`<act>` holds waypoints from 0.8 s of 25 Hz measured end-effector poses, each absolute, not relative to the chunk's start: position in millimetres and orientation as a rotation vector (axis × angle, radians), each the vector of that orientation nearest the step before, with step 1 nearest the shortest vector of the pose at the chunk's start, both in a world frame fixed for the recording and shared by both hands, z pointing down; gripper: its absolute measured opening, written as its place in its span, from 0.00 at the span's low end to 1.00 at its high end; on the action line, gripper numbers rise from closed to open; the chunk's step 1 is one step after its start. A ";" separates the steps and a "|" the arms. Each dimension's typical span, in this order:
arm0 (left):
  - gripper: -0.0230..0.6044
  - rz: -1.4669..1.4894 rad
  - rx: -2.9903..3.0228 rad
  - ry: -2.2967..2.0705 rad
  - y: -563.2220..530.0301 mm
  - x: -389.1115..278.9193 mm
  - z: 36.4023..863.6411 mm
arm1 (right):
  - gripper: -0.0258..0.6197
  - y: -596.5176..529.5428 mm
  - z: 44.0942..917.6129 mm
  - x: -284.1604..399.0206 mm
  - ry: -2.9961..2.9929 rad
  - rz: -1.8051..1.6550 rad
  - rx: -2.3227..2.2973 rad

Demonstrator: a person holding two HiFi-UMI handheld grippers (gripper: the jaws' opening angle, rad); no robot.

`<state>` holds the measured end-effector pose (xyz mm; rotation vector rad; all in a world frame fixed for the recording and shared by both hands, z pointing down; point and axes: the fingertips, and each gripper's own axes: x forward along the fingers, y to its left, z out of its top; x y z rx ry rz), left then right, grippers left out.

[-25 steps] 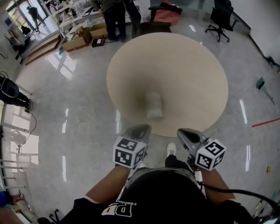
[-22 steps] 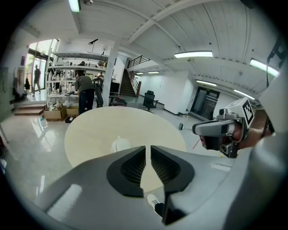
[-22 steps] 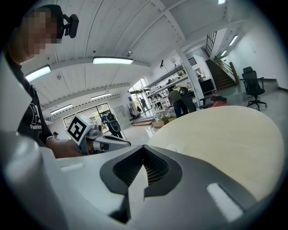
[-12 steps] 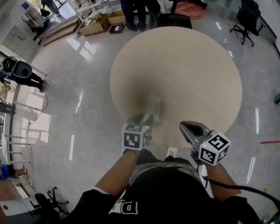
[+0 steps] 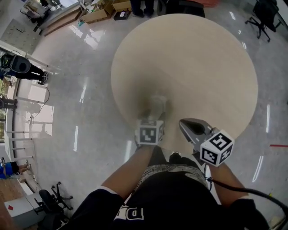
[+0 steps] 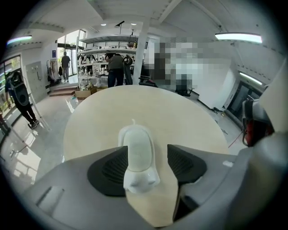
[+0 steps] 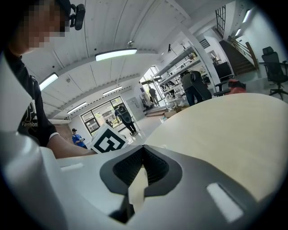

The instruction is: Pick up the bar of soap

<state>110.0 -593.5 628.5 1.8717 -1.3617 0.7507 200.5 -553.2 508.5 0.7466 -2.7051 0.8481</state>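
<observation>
The left claw [image 6: 147, 165] has just been opening; its 2 jaws stand wide on either side of the white bar of soap [image 6: 137, 150], which lies near the round desk's [image 5: 202, 63] edge. The right claw [image 7: 143, 158] is closed and empty.

A large round table with a pale beige top [image 5: 193, 58] fills the upper middle of the head view, on a glossy grey floor [image 5: 76, 103]. Brown cardboard boxes [image 5: 96, 15] lie at the top left. A black swivel office chair [image 5: 262, 12] stands in the upper right corner, and a black rounded device on a stand [image 5: 18, 67] at the left edge. In the left gripper view, white shelving [image 6: 92, 58] stands at upper left, with a person in dark clothes [image 6: 115, 69] before it.
</observation>
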 end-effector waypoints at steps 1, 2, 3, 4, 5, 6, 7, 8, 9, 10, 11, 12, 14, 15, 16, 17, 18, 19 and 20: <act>0.49 0.765 1.864 -1.365 -596.6 110.7 633.6 | 0.05 -555.7 509.5 199.1 -2.705 0.855 0.743; 0.50 0.781 1.861 -1.363 -600.6 111.8 637.8 | 0.05 -559.2 510.5 198.1 -2.704 0.863 0.745; 0.50 0.799 1.860 -1.355 -605.0 112.7 641.7 | 0.05 -563.6 512.3 196.8 -2.700 0.870 0.750; 0.50 0.816 1.857 -1.348 -608.8 112.1 645.8 | 0.05 -568.2 515.0 195.1 -2.695 0.877 0.755; 0.50 0.830 1.853 -1.347 -611.9 109.7 649.6 | 0.05 -572.1 518.5 193.0 -2.690 0.883 0.759; 0.50 0.840 1.849 -1.352 -614.5 106.6 652.8 | 0.05 -575.2 522.3 191.2 -2.684 0.888 0.761; 0.50 0.846 1.847 -1.359 -616.8 103.8 655.4 | 0.05 -577.9 525.9 190.3 -2.679 0.894 0.763; 0.50 0.851 1.848 -1.366 -619.1 102.0 657.4 | 0.05 -580.1 529.0 190.3 -2.675 0.900 0.766; 0.50 0.859 1.853 -1.371 -621.5 100.8 658.8 | 0.05 -582.0 531.2 190.9 -2.673 0.906 0.771; 0.50 0.866 1.858 -1.373 -624.0 99.8 660.4 | 0.05 -583.4 532.4 191.7 -2.672 0.910 0.775; 0.50 0.872 1.854 -1.368 -625.7 98.4 663.3 | 0.05 -584.6 532.6 192.4 -2.671 0.912 0.779; 0.50 0.874 1.840 -1.357 -626.4 96.9 667.3 | 0.05 -585.9 532.4 192.9 -2.671 0.911 0.782; 0.50 0.883 1.814 -1.335 -626.0 96.1 673.8 | 0.05 -588.2 533.6 193.4 -2.667 0.915 0.787; 0.50 0.892 1.811 -1.329 -625.9 97.6 674.5 | 0.05 -589.5 534.8 193.5 -2.662 0.918 0.791; 0.51 0.902 1.813 -1.326 -625.8 99.5 673.6 | 0.05 -590.5 535.5 193.4 -2.658 0.920 0.795; 0.52 0.916 1.816 -1.323 -625.4 101.2 671.8 | 0.05 -591.1 535.5 192.9 -2.654 0.922 0.798; 0.52 0.928 1.820 -1.321 -624.8 102.5 670.0 | 0.05 -591.3 535.0 191.8 -2.652 0.923 0.800; 0.52 0.939 1.824 -1.318 -624.6 103.2 669.0 | 0.05 -591.1 534.4 190.3 -2.652 0.923 0.800; 0.53 0.948 1.828 -1.319 -625.0 103.0 669.0 | 0.05 -590.7 534.1 188.6 -2.652 0.921 0.798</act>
